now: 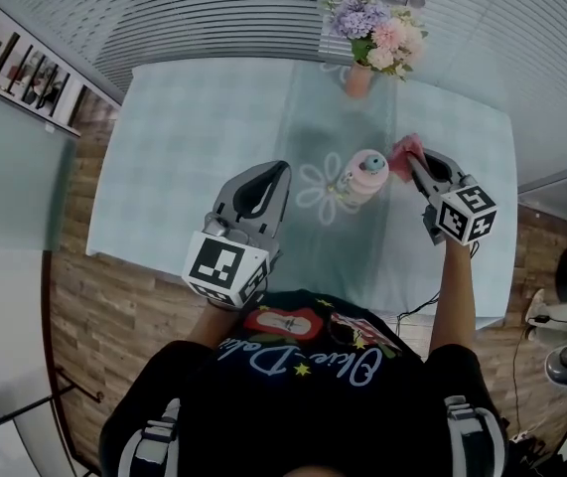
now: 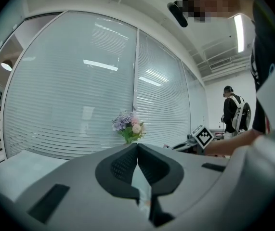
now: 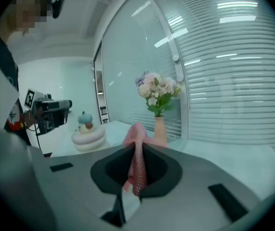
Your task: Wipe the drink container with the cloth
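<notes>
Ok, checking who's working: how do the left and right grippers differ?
The right gripper has its jaws on the pink cloth; the left gripper holds nothing. The right sits beside the drink container; the left stands apart from it. Both are shut.

Tabletop (image 1: 184, 147): rectangular, under a pale blue-green cover with a fine check. It fills the middle of the head view, far edge toward the top of the frame.

Runner (image 1: 335, 117): a slightly darker band lying from the far edge to the near edge, right of centre. A white flower outline (image 1: 321, 189) is printed on it at frame centre.

Drink container (image 1: 364, 175): cream and pink, rounded tiers, blue knob on top. Upright on the runner, just right of the flower outline.

Vase (image 1: 358, 79): pink, upright on the runner near the far edge, upper centre of the frame, holding purple, pink and white flowers (image 1: 374, 28).

Wood-plank floor (image 1: 114, 306) shows below the tabletop's left and near edges.
</notes>
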Tool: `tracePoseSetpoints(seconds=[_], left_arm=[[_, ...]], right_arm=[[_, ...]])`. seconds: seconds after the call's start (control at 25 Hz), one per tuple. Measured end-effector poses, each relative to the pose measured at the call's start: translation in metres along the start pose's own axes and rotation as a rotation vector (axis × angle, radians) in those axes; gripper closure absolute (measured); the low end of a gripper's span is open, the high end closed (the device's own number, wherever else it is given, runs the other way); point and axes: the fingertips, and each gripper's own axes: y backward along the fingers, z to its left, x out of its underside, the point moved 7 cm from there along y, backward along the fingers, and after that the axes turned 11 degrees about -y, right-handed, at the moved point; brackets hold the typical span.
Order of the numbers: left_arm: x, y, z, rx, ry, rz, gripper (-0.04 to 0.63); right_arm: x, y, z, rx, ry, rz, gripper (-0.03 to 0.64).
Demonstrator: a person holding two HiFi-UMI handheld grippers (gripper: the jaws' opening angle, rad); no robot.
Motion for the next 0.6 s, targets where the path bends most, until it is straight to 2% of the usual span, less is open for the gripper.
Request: tracePoseSetpoints(seconds=[0.12,0.24,0.36,0.48,0.6], left_arm=[[-0.001,0.001,-0.001,0.002,0.010,-0.005,0.592],[-0.002,0.006,-0.002,-0.008,0.010,-0.007,0.592],[-0.002,0.010,-0.001,-0.025,-0.002,-0.003,0.592],[-0.002,0.012,-0.004,-0.039,-0.056,0.015,0.592],[-0.001,0.011,-0.006,-0.037,-0.059,0.017,0.592]], right_arm=[[-0.024,-0.001,0.003,-0.067,0.024,-0.069,0.591],[-0.039,-0.009,0.013,-0.146,0.074,-0.079,0.591],[-0.046,-0.020,0.024,-0.247,0.109,-0.058,0.591],[-0.042,-0.035,0.029,-0.330,0.126,-0.007,0.591],[-0.036,-0.045,0.030,-0.397,0.099,0.031,0.591]])
